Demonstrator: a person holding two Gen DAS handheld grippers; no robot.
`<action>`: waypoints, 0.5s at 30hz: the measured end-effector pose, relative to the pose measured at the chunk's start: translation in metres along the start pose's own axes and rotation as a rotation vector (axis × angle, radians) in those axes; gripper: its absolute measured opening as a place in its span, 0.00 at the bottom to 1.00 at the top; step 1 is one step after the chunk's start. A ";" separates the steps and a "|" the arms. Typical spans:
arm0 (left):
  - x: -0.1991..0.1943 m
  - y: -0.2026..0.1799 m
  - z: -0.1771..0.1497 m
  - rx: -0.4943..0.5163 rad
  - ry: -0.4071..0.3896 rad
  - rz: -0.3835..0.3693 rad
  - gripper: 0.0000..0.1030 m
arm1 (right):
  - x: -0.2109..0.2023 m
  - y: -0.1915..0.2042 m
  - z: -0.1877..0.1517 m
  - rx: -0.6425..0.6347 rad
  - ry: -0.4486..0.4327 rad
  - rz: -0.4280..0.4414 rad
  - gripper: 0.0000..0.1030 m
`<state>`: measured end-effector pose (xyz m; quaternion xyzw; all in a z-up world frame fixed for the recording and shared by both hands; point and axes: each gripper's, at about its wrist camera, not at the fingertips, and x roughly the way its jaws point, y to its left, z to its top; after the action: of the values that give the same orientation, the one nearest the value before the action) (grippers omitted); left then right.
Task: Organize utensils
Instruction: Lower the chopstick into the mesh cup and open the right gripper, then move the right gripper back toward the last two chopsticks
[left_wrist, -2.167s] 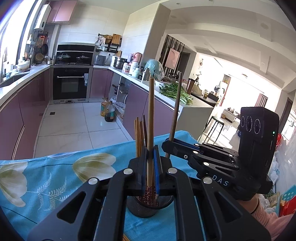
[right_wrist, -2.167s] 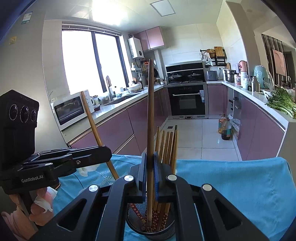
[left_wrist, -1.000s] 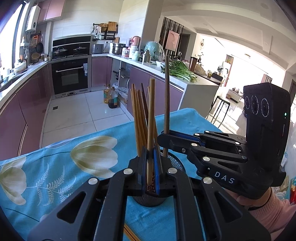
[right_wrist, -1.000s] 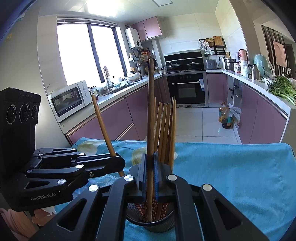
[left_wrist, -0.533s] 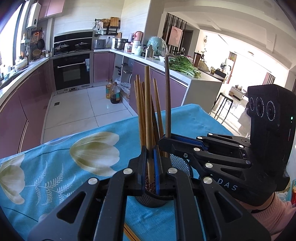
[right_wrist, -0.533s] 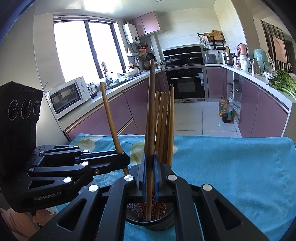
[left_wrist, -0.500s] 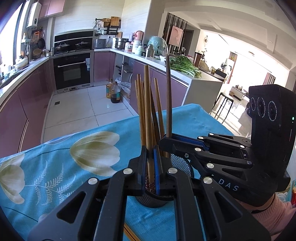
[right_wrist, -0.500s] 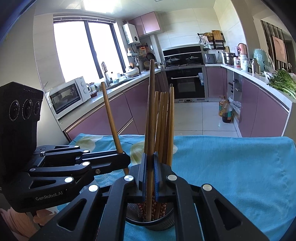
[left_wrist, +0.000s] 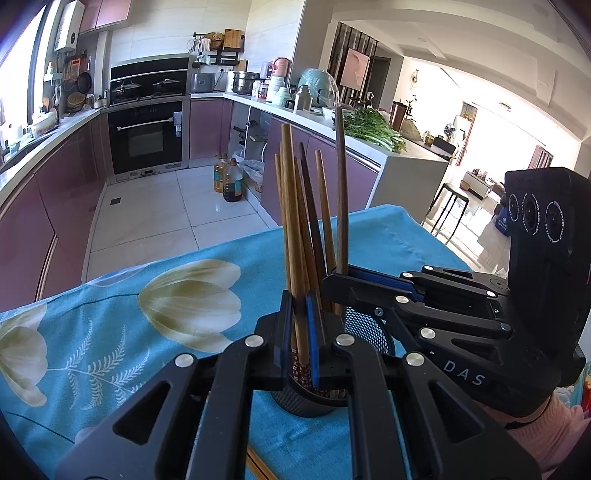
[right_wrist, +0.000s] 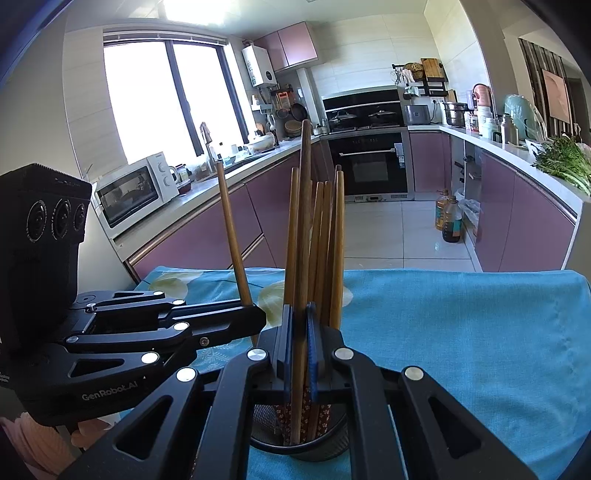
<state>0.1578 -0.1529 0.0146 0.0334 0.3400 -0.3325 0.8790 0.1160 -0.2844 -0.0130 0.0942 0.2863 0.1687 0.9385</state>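
Note:
A black mesh holder (left_wrist: 364, 326) stands on the blue flowered tablecloth (left_wrist: 110, 321) and holds several upright wooden chopsticks (left_wrist: 321, 221). My left gripper (left_wrist: 299, 325) is shut on a light wooden chopstick (left_wrist: 290, 206) whose lower end is inside the holder. My right gripper (right_wrist: 299, 347) is shut on a darker chopstick (right_wrist: 304, 206), also standing in the holder (right_wrist: 332, 445). Each gripper shows in the other's view, the right one (left_wrist: 334, 282) at the right, the left one (right_wrist: 258, 317) at the left.
Another chopstick (left_wrist: 258, 465) lies on the cloth near the bottom edge of the left wrist view. Beyond the table's far edge are the kitchen floor, purple cabinets, an oven (right_wrist: 373, 166) and a microwave (right_wrist: 136, 188).
Both grippers have lowered their chopsticks deeper into the holder over the last two seconds. The grips have not changed.

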 end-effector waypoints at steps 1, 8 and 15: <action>0.001 0.001 0.000 -0.002 0.002 0.000 0.08 | 0.000 0.000 0.000 0.001 0.000 0.000 0.06; 0.007 0.003 -0.005 -0.012 0.005 -0.005 0.08 | 0.000 -0.001 -0.001 0.016 0.002 0.003 0.08; -0.007 0.005 -0.015 -0.016 -0.041 0.021 0.22 | -0.006 0.002 -0.005 0.017 -0.004 0.015 0.08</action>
<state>0.1483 -0.1407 0.0062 0.0231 0.3242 -0.3212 0.8895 0.1080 -0.2840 -0.0129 0.1048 0.2850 0.1728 0.9370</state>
